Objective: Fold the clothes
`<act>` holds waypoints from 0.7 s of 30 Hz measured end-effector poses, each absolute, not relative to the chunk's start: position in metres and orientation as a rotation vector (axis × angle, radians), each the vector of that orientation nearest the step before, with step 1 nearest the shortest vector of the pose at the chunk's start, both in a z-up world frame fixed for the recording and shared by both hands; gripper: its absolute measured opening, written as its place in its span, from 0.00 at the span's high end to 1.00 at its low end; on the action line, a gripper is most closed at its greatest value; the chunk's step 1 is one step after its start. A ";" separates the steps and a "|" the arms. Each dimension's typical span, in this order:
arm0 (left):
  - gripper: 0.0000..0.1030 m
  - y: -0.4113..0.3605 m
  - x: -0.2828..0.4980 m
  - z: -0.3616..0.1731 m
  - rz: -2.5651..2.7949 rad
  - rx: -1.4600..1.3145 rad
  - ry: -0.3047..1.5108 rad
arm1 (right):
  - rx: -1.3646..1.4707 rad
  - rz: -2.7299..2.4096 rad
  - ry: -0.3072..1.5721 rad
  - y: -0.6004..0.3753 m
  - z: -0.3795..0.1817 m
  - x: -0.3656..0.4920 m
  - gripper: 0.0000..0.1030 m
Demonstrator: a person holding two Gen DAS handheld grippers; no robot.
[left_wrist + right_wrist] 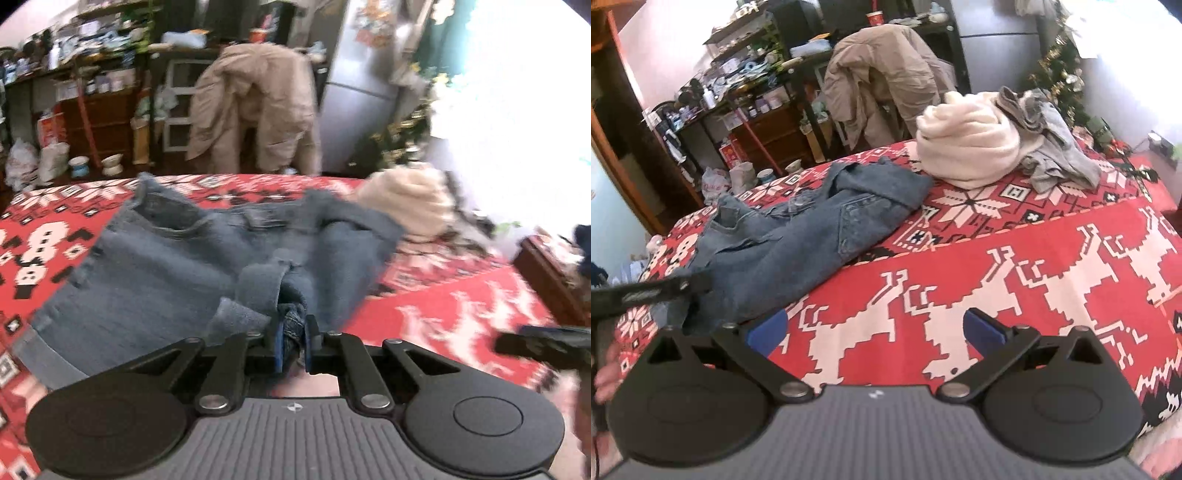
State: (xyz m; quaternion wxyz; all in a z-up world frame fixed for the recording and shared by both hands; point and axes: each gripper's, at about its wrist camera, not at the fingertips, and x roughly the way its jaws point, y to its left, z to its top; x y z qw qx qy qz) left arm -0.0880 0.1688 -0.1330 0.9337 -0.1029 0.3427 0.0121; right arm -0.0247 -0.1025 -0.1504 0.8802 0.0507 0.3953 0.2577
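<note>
At lower centre of its own view, the left gripper [294, 345] pinches a bunched edge of the jeans [177, 266], which spread toward upper left over the red patterned blanket [461, 314]. The right gripper [875, 328] hovers low over the blanket, fingers spread wide, holding nothing.

This was a lived-in home: cluttered shelves [738, 85] lined the wall, a fridge [362, 74] stood behind, a beige coat [882, 77] draped a chair, tinsel-trimmed Christmas tree [1060, 74] beside it.
</note>
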 end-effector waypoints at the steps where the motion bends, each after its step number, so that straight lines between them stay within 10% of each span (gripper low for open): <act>1: 0.91 0.158 -0.094 -0.131 0.004 -0.201 0.701 | 0.118 0.529 0.829 -0.105 -0.150 -0.022 0.01; 9: 0.89 0.106 -0.114 -0.174 -0.065 -0.128 0.863 | 0.179 0.481 0.848 -0.119 -0.154 -0.006 0.01; 21: 0.44 0.135 -0.124 -0.150 -0.031 -0.314 0.712 | 0.168 0.497 0.851 -0.115 -0.157 -0.010 0.01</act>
